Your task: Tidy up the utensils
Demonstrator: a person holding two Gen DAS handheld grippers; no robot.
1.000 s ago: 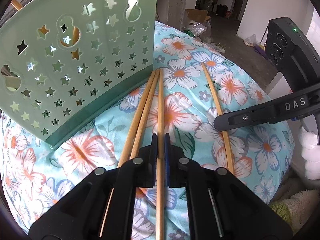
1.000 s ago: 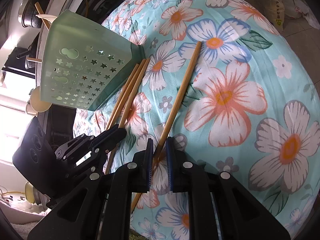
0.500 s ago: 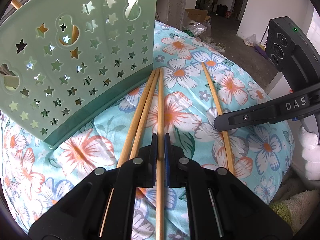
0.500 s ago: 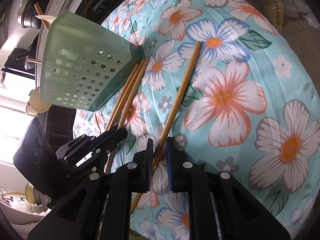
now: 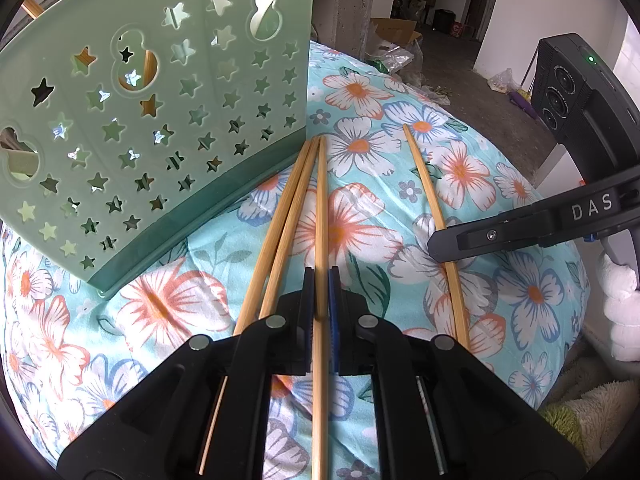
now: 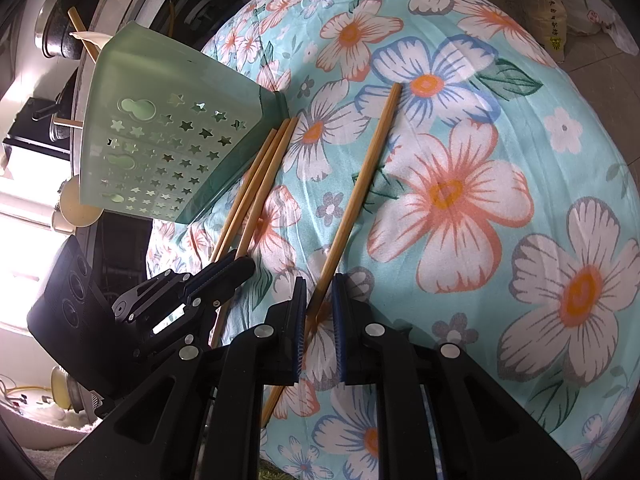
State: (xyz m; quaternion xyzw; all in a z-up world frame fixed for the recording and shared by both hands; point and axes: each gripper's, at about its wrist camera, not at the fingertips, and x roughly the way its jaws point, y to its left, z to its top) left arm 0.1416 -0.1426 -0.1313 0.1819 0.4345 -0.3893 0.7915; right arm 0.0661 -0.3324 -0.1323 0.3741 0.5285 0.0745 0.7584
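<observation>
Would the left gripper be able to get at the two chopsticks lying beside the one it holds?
Probably not yet: the left gripper is shut on a chopstick. The pair lies uncovered just to its left on the floral cloth.

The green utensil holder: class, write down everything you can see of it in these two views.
The green utensil holder looks like pale translucent plastic with a darker green base. Its wall is pierced with star-shaped holes and a few larger gourd-shaped ones. It lies tipped over on the floral cloth, base toward the chopsticks. Through the holes, wooden sticks show inside. The tips of three loose chopsticks end beside its base; whether they touch it is unclear.
</observation>
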